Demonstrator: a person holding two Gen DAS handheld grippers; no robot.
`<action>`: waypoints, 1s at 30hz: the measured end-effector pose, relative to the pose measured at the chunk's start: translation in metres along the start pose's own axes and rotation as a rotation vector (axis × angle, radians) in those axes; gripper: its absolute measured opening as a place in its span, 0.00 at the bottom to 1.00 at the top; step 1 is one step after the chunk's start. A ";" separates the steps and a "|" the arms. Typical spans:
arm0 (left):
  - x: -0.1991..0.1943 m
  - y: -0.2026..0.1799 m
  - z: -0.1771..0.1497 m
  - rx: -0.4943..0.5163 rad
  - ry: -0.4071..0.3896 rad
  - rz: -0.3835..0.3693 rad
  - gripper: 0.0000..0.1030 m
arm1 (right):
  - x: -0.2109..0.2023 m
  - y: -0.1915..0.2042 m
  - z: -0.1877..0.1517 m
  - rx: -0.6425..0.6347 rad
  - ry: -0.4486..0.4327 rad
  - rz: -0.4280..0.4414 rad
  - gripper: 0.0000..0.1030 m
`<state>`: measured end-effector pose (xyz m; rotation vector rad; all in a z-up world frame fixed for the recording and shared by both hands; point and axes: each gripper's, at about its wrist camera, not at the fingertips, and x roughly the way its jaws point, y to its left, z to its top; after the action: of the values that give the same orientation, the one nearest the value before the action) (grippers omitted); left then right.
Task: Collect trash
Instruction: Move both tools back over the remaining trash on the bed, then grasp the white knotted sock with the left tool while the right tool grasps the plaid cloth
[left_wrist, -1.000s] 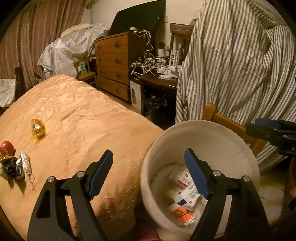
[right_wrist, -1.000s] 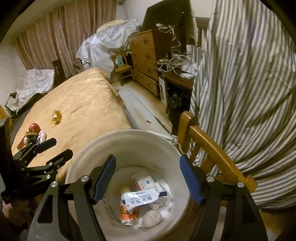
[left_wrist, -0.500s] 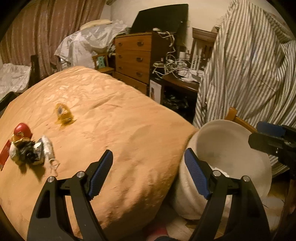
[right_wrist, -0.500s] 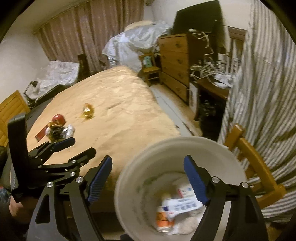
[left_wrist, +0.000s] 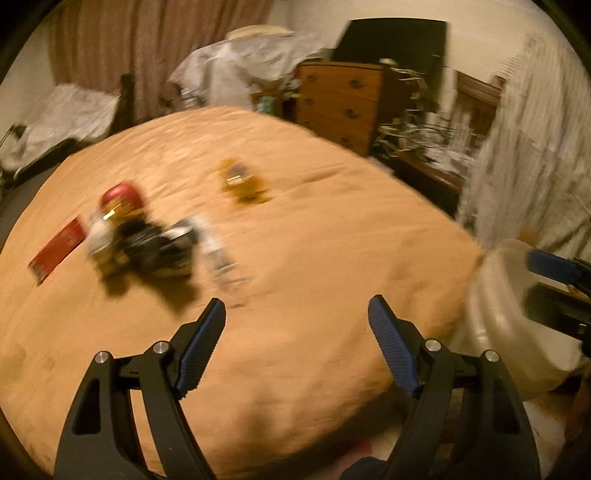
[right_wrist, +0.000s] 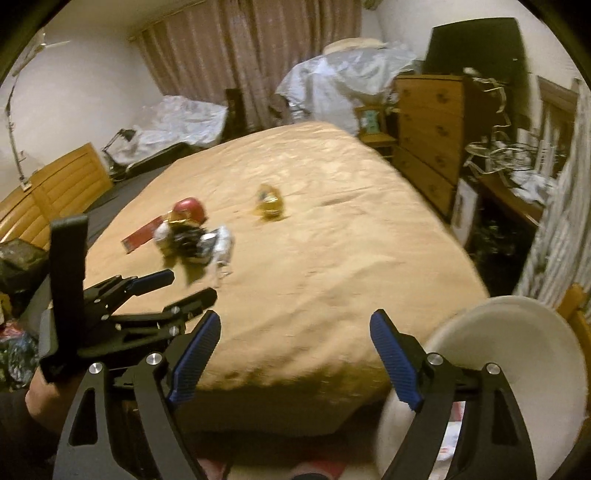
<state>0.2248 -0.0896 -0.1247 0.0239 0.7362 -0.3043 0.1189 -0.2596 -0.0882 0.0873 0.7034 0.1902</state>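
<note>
A heap of trash lies on the tan bedspread: a black and white crumpled wrapper pile (left_wrist: 155, 247) (right_wrist: 195, 243), a red round lid (left_wrist: 122, 194) (right_wrist: 190, 210), a flat red packet (left_wrist: 57, 249) (right_wrist: 142, 234) and a yellow wrapper (left_wrist: 242, 181) (right_wrist: 271, 201) apart to the right. The white trash bin (left_wrist: 509, 317) (right_wrist: 506, 365) stands at the bed's right corner. My left gripper (left_wrist: 295, 343) is open and empty, just short of the pile; it also shows in the right wrist view (right_wrist: 184, 286). My right gripper (right_wrist: 295, 354) is open and empty over the bed's near edge.
A wooden dresser (right_wrist: 428, 136) and a cluttered desk with cables (right_wrist: 517, 173) stand right of the bed. A striped cloth (left_wrist: 535, 147) hangs over a wooden chair (right_wrist: 576, 310) behind the bin. Covered furniture (right_wrist: 343, 81) and curtains stand at the back.
Both grippers have swung left, away from the bin and toward the bed. The trash pile has come nearer the middle of both views. The bin has slid to the right edge.
</note>
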 end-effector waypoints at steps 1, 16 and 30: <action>0.003 0.018 -0.002 -0.035 0.013 0.013 0.74 | 0.007 0.008 0.000 -0.005 0.006 0.015 0.82; 0.059 0.129 0.026 -0.325 0.025 0.025 0.92 | 0.082 0.041 -0.008 -0.008 0.101 0.103 0.82; 0.017 0.194 -0.014 -0.403 0.030 0.056 0.37 | 0.116 0.046 -0.026 -0.015 0.163 0.152 0.82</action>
<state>0.2818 0.0927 -0.1623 -0.3322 0.8140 -0.0981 0.1819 -0.1905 -0.1749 0.1121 0.8587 0.3514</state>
